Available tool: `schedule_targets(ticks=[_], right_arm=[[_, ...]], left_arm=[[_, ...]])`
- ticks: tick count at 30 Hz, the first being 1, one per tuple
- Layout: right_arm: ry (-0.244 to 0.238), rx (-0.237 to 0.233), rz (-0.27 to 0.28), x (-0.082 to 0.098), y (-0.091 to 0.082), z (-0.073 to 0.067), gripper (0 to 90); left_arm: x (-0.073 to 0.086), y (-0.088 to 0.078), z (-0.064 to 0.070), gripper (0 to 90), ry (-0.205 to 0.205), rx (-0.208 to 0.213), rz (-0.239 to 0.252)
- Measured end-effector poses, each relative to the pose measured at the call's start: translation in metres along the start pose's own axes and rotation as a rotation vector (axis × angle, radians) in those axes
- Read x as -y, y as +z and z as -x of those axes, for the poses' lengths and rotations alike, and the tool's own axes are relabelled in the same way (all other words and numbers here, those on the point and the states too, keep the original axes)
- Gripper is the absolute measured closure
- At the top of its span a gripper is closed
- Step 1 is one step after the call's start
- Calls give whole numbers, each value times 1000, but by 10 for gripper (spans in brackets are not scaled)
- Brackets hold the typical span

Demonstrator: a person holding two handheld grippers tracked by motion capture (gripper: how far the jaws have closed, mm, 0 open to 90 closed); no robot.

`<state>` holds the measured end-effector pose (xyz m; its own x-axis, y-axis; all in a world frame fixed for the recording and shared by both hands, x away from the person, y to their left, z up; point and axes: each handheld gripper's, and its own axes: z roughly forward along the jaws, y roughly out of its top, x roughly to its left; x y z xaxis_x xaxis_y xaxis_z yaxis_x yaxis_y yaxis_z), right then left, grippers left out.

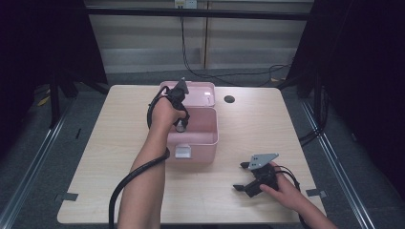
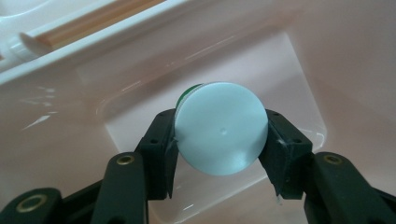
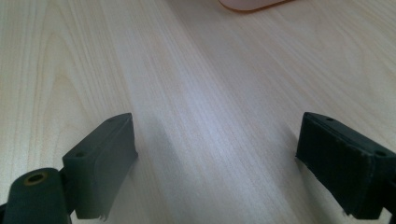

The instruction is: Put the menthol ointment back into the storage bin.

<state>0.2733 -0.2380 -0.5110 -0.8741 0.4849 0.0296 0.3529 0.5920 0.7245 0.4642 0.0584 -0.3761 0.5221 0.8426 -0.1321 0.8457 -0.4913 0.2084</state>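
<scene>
A pink plastic box [image 1: 210,139] stands open in the middle of the table, its lid [image 1: 203,91] folded back behind it. My left gripper [image 1: 181,125] reaches down into the box. In the left gripper view it [image 2: 220,140] is shut on a round container with a white cap [image 2: 219,129] and a green rim, held just above the box's pink floor [image 2: 140,126]. My right gripper [image 1: 240,176] lies on the table at the front right, away from the box. Its jaws [image 3: 217,154] stand wide open over bare wood, with nothing between them.
The light wooden table [image 1: 110,143] has a dark round hole [image 1: 229,99] behind and right of the box. A corner of the pink box [image 3: 247,3] shows at the top of the right gripper view. Cables trail from both grippers toward the front edge.
</scene>
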Motion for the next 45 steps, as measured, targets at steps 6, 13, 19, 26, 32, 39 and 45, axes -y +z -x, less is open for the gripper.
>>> schedule_targets(ticks=[6,13,19,26,32,39,45], right_arm=[[0,0,0,0,0,0,111],[0,0,0,0,0,0,110],[0,0,0,0,0,0,111],[1,-1,0,0,0,0,110],[1,0,0,0,0,0,110],[1,0,0,0,0,0,110],[2,0,1,0,0,0,110]], left_arm=[[-2,4,1,499,-14,-12,4],[-4,12,-1,499,-52,-17,10],[-4,16,-4,499,-84,-21,11],[-4,24,-6,499,-126,-20,14],[-4,29,-9,499,-145,-40,4],[-3,36,-11,498,-154,-38,3],[-3,43,-12,498,-169,-36,8]])
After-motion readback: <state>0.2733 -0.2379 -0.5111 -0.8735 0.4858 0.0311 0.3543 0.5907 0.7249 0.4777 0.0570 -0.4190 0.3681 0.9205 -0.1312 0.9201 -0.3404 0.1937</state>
